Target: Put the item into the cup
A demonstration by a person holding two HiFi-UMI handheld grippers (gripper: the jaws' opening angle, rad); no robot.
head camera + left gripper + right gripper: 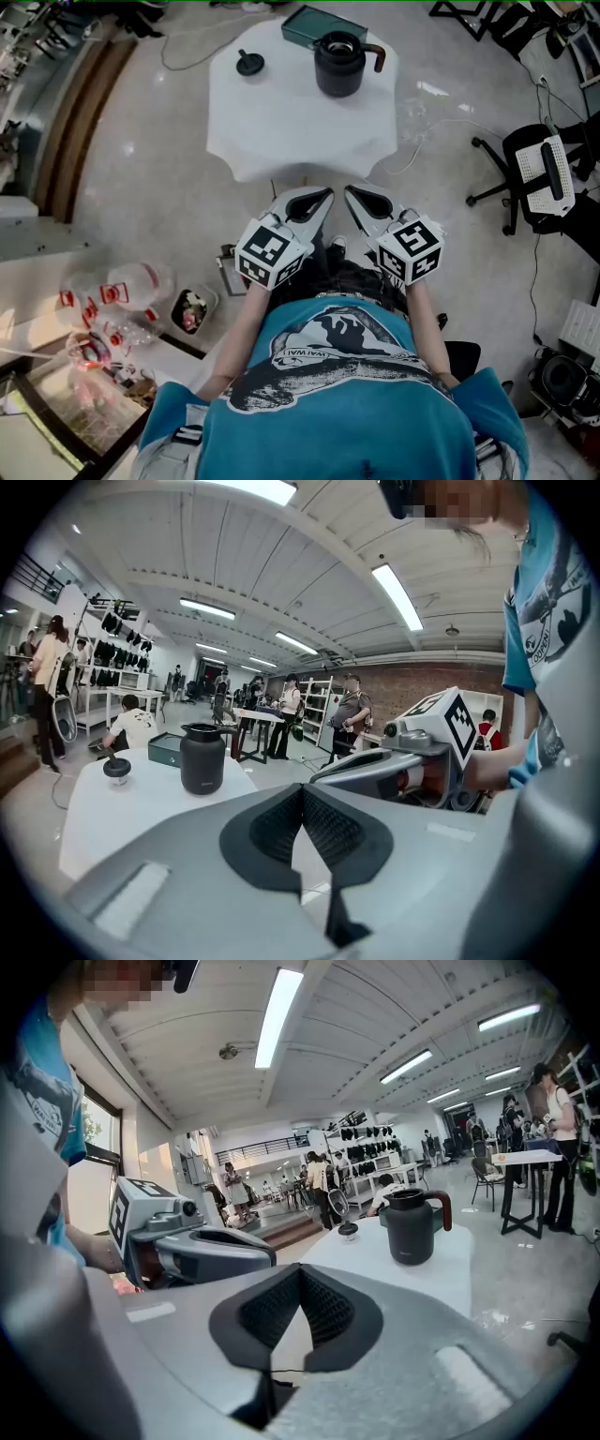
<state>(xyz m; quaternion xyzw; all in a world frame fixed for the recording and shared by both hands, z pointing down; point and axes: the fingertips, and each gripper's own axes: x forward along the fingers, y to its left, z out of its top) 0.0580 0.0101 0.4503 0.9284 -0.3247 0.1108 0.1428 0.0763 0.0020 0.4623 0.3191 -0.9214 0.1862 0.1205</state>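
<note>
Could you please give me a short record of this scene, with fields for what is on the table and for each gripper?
table: white, ahead of the person
cup: black, with a handle, top open, on the table's far side
lid: small, black, round, on the table left of the cup, apart from it
box: dark green, behind the cup
left gripper: shut, empty, held short of the table
right gripper: shut, empty, beside the left gripper
task: not begun
</note>
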